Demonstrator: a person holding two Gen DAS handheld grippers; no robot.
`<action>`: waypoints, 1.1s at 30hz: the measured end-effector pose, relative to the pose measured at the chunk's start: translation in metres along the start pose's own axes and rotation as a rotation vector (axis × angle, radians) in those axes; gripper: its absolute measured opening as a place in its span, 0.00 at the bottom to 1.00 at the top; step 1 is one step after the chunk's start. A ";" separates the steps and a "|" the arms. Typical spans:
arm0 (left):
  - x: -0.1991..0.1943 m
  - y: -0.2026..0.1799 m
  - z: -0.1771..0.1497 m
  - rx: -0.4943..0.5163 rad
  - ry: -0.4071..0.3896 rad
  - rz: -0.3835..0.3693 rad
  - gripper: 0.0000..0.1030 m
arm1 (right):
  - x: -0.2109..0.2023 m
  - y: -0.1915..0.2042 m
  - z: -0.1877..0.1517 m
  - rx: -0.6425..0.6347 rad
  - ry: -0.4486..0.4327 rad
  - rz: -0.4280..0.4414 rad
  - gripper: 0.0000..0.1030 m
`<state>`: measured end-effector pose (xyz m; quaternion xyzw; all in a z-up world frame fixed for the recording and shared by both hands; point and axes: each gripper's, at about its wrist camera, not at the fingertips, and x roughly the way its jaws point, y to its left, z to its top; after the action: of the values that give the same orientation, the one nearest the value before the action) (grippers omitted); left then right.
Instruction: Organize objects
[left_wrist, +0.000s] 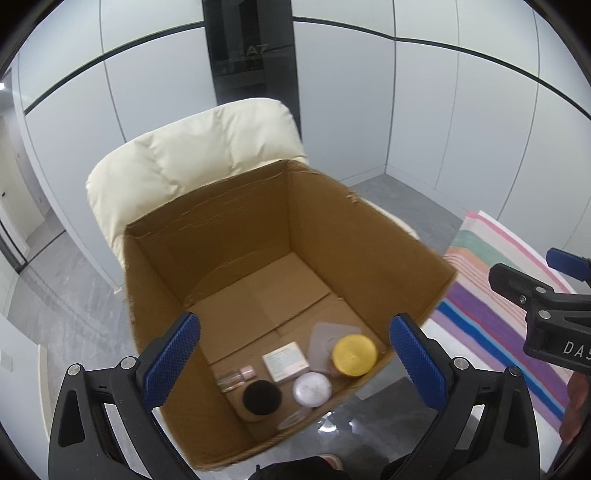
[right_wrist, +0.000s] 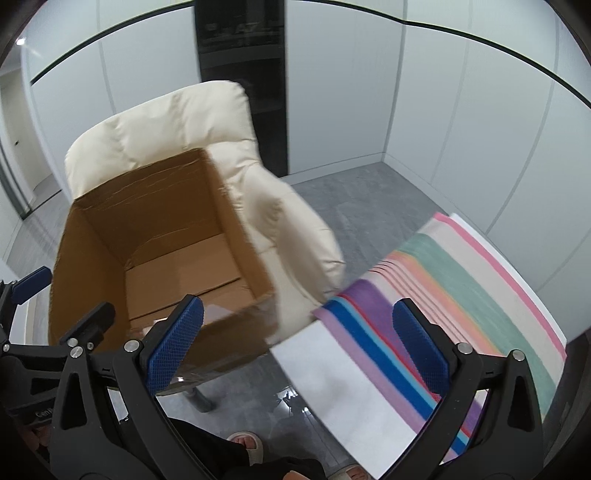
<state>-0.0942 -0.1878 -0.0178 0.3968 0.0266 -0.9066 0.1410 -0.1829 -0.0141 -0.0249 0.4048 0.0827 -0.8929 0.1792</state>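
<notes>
An open cardboard box (left_wrist: 369, 236) (right_wrist: 92, 236) stands on a cream armchair. On its floor lie a yellow-lidded jar (left_wrist: 354, 355), a white round tin (left_wrist: 312, 388), a black round puff (left_wrist: 261, 397), a white square box (left_wrist: 285, 361) and a small glass bottle (left_wrist: 231, 380). My left gripper (left_wrist: 295, 354) hovers open above the box's near side, with nothing between its blue pads. My right gripper (right_wrist: 297, 349) is open and empty, over the gap between the box and the striped cloth; its black frame shows at the right edge of the left wrist view.
The cream armchair (left_wrist: 192, 155) (right_wrist: 280, 221) backs onto white wall panels. A table with a striped cloth (right_wrist: 461, 280) (left_wrist: 491, 295) stands to the right. Grey floor (right_wrist: 362, 199) lies between them. A person's sandalled feet (right_wrist: 245, 443) are below the grippers.
</notes>
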 end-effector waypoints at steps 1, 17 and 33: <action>0.000 -0.003 0.000 0.002 -0.001 -0.005 1.00 | -0.002 -0.006 -0.001 0.009 0.000 -0.016 1.00; -0.034 -0.067 0.011 0.063 -0.028 -0.111 1.00 | -0.065 -0.088 -0.038 0.125 -0.023 -0.151 1.00; -0.090 -0.115 -0.034 0.169 0.014 -0.164 1.00 | -0.153 -0.142 -0.114 0.240 -0.009 -0.274 1.00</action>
<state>-0.0442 -0.0508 0.0172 0.4103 -0.0165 -0.9112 0.0324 -0.0657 0.1891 0.0152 0.4042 0.0289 -0.9142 0.0065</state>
